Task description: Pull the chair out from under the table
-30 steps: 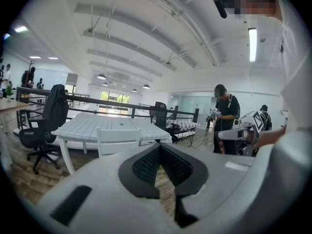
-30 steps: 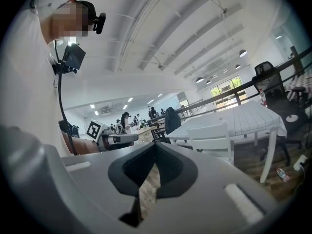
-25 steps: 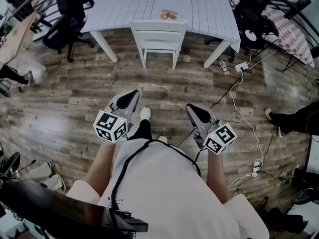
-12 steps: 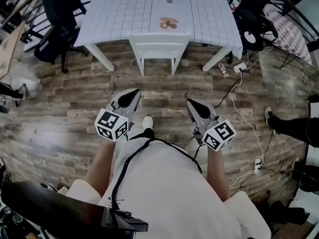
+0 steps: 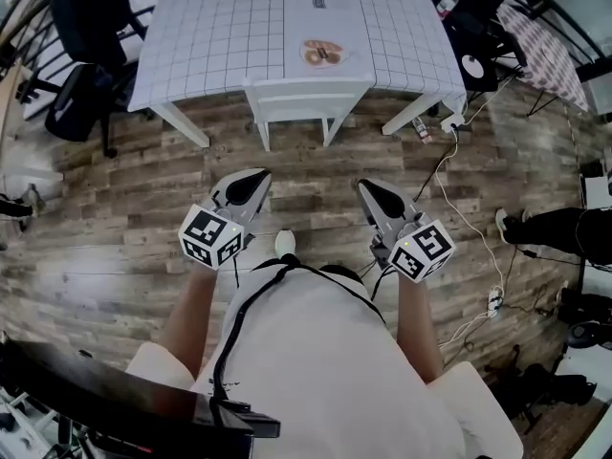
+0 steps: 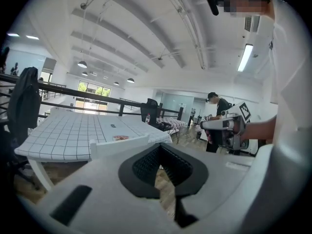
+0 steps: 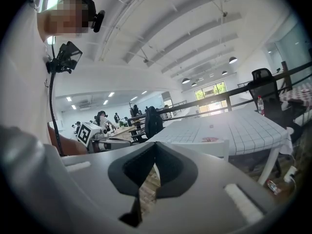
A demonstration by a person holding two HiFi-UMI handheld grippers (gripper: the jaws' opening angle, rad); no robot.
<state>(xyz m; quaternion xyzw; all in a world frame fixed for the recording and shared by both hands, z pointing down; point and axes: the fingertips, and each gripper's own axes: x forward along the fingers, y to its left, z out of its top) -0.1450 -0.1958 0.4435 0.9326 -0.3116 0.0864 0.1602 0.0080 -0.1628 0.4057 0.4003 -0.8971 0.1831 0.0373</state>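
The white wooden chair [image 5: 306, 98] sits tucked under the white grid-cloth table [image 5: 220, 27], straight ahead, its backrest running crosswise. Well short of it, the left gripper [image 5: 252, 180] and right gripper [image 5: 369, 189] are closed and empty (seemingly equally distant).

Seat of the chair [image 5: 306, 98] lies hidden under the table [image 5: 220, 27].

Looking like a big open-plan office or lab hall: rising to white ceiling beams [image 6: 122, 38] and pendant lamps [image 6: 82, 64], spreading over a wood-plank floor [image 5: 115, 208], holding black office chairs [image 5: 75, 106], a floor power strip [image 5: 494, 301], and people [image 7: 101, 117] working at distant desks [image 7: 122, 129].
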